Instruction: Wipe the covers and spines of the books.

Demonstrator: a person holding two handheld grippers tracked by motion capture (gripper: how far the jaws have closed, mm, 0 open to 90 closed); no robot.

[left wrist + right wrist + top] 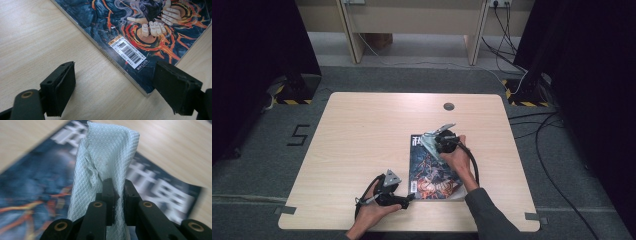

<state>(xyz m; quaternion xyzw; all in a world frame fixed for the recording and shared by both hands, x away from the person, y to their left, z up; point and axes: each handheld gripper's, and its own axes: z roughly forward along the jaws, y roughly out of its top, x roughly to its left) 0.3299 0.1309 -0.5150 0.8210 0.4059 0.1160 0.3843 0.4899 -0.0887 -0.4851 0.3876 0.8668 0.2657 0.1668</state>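
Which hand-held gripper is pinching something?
The right hand-held gripper: its jaws are shut on a white cloth over the magazine. The left hand-held gripper gapes open with nothing in it, at the magazine's corner.

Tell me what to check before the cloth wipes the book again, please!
1. Right tool shut on the white cloth: ok.
2. Cloth above the magazine cover: ok.
3. Cloth touching the cover: cannot tell.
4. Magazine lying flat on the table: ok.
5. Left tool open, at the magazine's near corner by the barcode: ok.
6. Left tool holding the magazine steady: not ok, its jaws sit either side of the corner without gripping it.
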